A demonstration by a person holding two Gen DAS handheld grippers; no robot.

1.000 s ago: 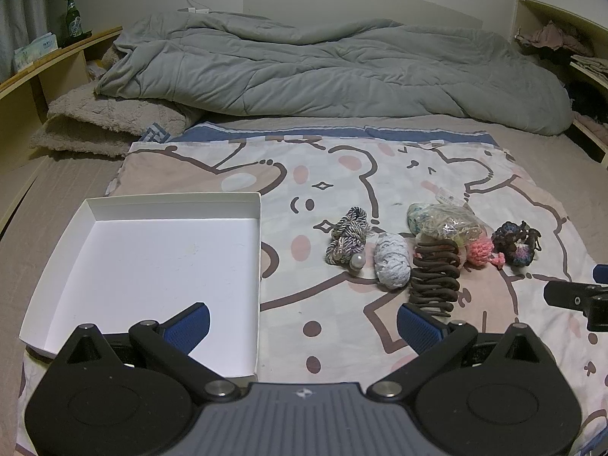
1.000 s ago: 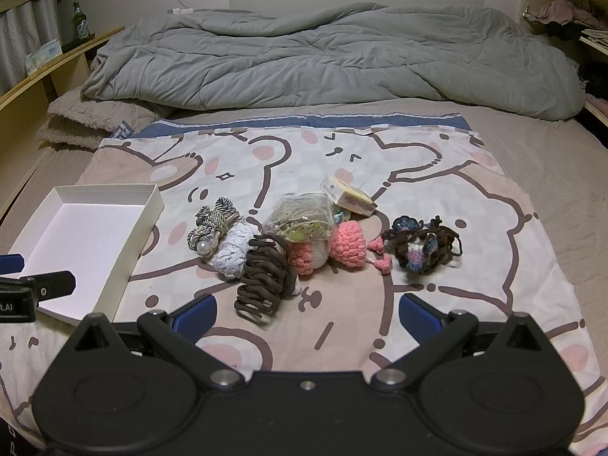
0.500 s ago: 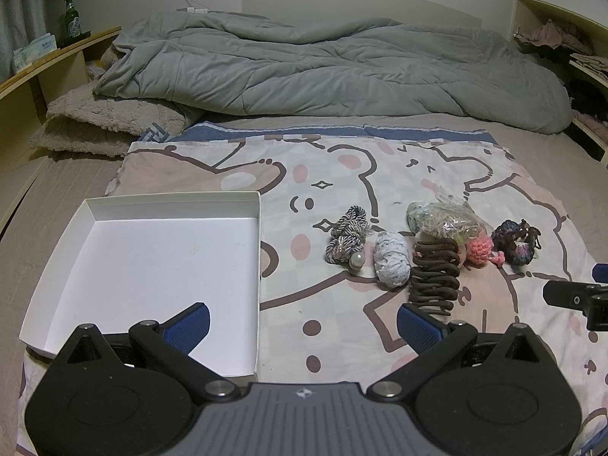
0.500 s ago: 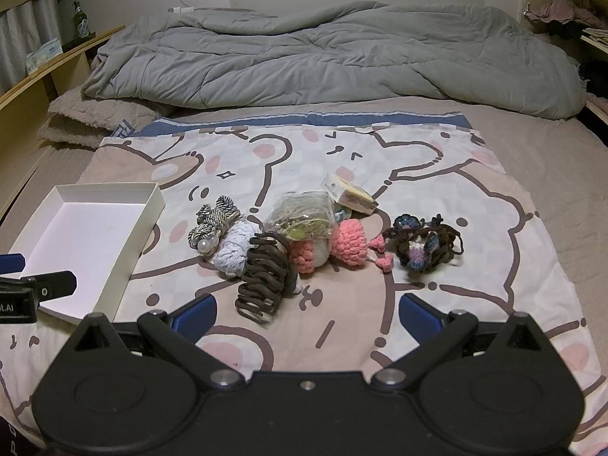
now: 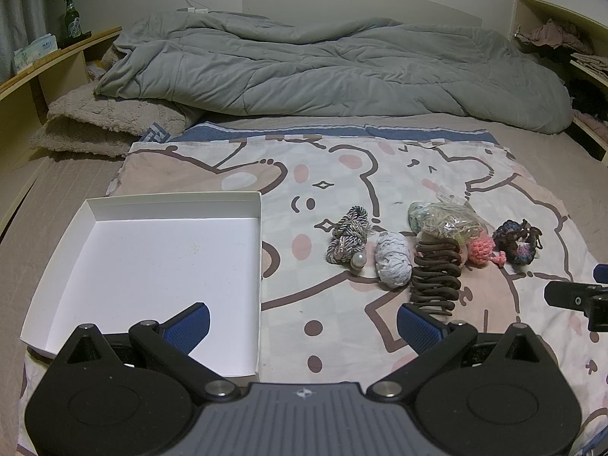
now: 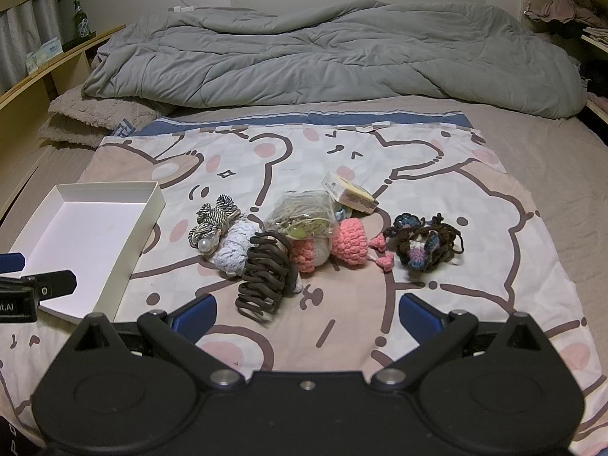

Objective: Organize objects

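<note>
Both the left gripper [image 5: 303, 319] and right gripper [image 6: 307, 311] are held wide apart, holding nothing. The hair things, with the brown claw clip [image 6: 266, 273] nearest, are piled right of the white box [image 5: 152, 266]. A grey quilt [image 5: 334, 72] is bunched far behind.

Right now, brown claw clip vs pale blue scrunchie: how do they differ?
The brown claw clip is dark, rigid-looking, with open curved teeth; the pale blue scrunchie is light, soft, bunched fabric. The clip looks longer and reaches nearer the right gripper; the scrunchie sits behind it, toward the white box. Both lie loose on the bear-print sheet, side by side, neither gripped.
</note>
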